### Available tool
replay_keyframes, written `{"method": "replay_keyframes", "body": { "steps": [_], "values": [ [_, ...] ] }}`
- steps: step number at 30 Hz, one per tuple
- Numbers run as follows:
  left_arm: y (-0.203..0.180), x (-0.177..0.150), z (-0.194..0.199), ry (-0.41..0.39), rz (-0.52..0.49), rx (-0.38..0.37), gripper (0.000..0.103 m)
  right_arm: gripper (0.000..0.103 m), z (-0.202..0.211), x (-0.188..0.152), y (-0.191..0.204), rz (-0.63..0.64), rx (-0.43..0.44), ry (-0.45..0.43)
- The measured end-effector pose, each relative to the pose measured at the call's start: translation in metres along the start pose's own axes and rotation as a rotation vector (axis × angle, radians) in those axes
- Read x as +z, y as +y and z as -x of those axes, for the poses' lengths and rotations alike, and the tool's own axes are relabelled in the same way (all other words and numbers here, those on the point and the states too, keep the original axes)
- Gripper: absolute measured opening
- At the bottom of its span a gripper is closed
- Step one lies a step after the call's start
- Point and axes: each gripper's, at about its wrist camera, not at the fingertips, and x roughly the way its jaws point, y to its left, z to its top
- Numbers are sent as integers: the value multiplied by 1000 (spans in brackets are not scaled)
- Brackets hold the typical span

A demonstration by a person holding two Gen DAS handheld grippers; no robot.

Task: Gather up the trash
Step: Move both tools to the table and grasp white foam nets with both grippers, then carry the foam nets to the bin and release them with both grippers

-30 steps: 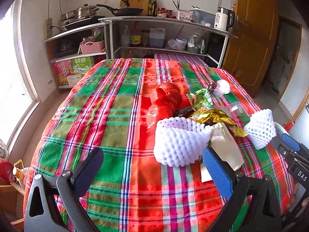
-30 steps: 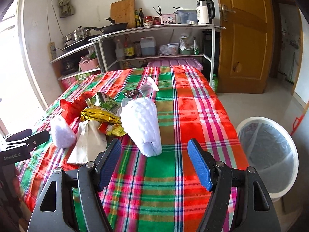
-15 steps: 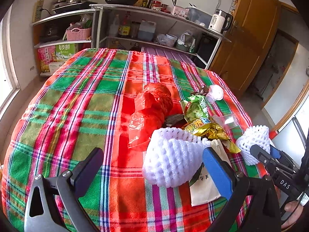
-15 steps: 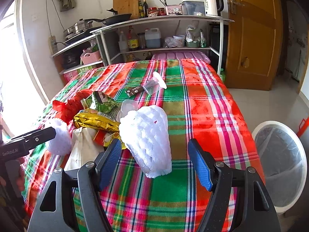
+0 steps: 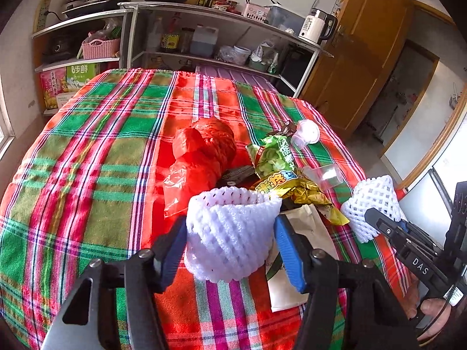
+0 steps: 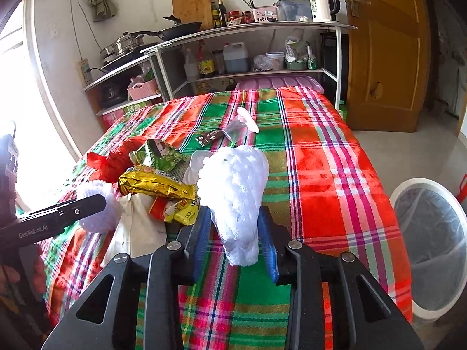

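1. L gripper (image 5: pixel 230 246): jaws closing, blue pads against both sides of a white foam fruit net (image 5: pixel 232 233) lying on the plaid tablecloth (image 5: pixel 87 175); the net bulges between them, mouth open toward the trash pile. Grasped.

2. R gripper (image 6: pixel 235 243): jaws closing, pads pinching the narrow lower end of a second white foam net (image 6: pixel 236 195); upper part stands free above the pads. Grasped. Same net seen from L cam, far right (image 5: pixel 372 201).

3. Trash pile, centre of table, btw the two nets:
- red plastic bag (image 5: pixel 201 157), crumpled, behind item 1's net.
- green snack wrapper (image 5: pixel 273 156), just R of the red bag.
- gold foil wrapper (image 6: pixel 154 185), crumpled, lying over the paper bag's top.
- beige paper bag (image 5: pixel 300 250), flat, touching the L gripper's right pad side.
- small yellow packets (image 6: pixel 184 211), just beside the R gripper's left finger.
- clear plastic cup (image 5: pixel 324 175), on its side, near the gold wrapper.
- white plastic cup (image 5: pixel 305 134), tipped, farther back; dark stick wrapper (image 6: pixel 211 137) next to it.

4. Trash bin (image 6: pixel 432 245): white rim, clear liner, on floor off the table's R edge, well apart from both nets.

5. Bkgd: metal shelf unit (image 6: pixel 248 32) w/ pans, bottles, kettle; wooden door (image 6: pixel 385 52).
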Motion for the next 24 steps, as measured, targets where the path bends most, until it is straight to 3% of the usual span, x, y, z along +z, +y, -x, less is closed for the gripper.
{"method": "replay_keyframes", "body": {
  "steps": [4,7,15,24],
  "values": [
    [-1,-1,3,-8,-12,6,37,18,5,-1,-3,-16,4,-17],
    [-2,-2,8,-21,-17,9,29,15,10,-2,-5,-26,5,-31],
    [-4,-6,22,-46,-14,17,25,15,21,-6,-4,-33,11,-52],
    [-29,2,53,-122,-79,-4,25,15,43,-8,-10,-50,9,-99]
  ]
}}
